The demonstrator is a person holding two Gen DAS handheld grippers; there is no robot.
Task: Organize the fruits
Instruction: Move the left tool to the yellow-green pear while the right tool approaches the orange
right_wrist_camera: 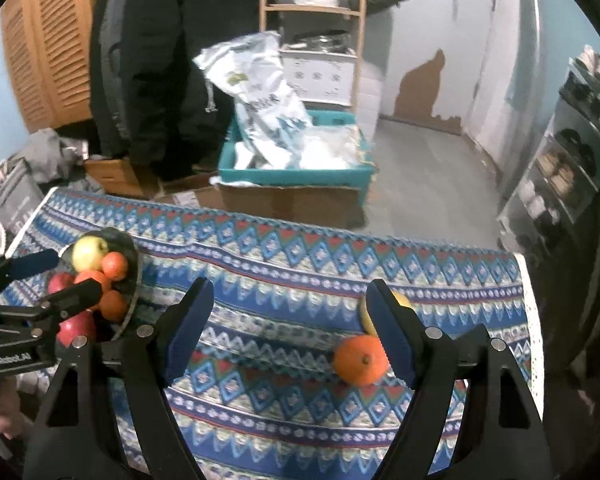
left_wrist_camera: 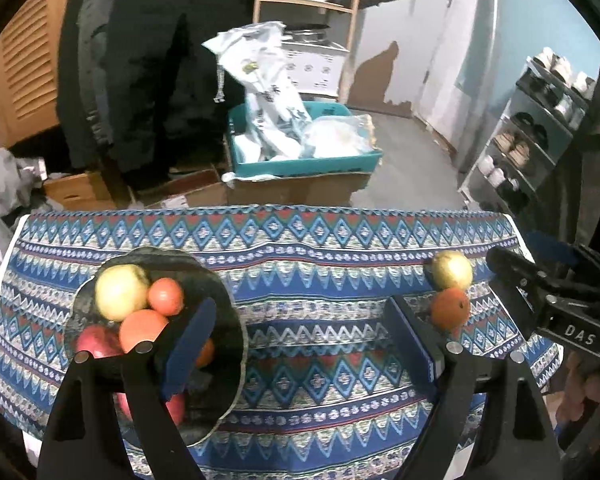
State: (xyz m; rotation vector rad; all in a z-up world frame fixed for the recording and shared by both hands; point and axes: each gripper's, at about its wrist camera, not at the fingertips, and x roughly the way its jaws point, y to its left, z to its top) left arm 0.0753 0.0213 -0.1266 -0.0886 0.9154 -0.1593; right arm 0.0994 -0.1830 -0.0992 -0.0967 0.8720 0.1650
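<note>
A dark plate [left_wrist_camera: 230,320] on the left of the patterned tablecloth [left_wrist_camera: 308,264] holds several fruits: a yellow-green apple [left_wrist_camera: 120,292], oranges [left_wrist_camera: 142,330] and red apples [left_wrist_camera: 96,342]. My left gripper [left_wrist_camera: 300,344] hovers open beside the plate, its left finger over the fruit, nothing between the pads. On the right a loose yellow apple [left_wrist_camera: 448,270] and an orange [left_wrist_camera: 450,308] lie on the cloth. My right gripper [right_wrist_camera: 290,336] is open above the cloth. That orange [right_wrist_camera: 358,360] lies by its right finger, which half hides the yellow apple [right_wrist_camera: 404,300]. Neither fruit is gripped.
Beyond the table's far edge a teal crate [left_wrist_camera: 300,160] with white bags sits on a cardboard box. A person in dark clothes [left_wrist_camera: 152,60] stands behind on the left. A shoe rack [left_wrist_camera: 532,128] lines the right wall. The cloth's right edge [right_wrist_camera: 534,320] is close to the loose fruit.
</note>
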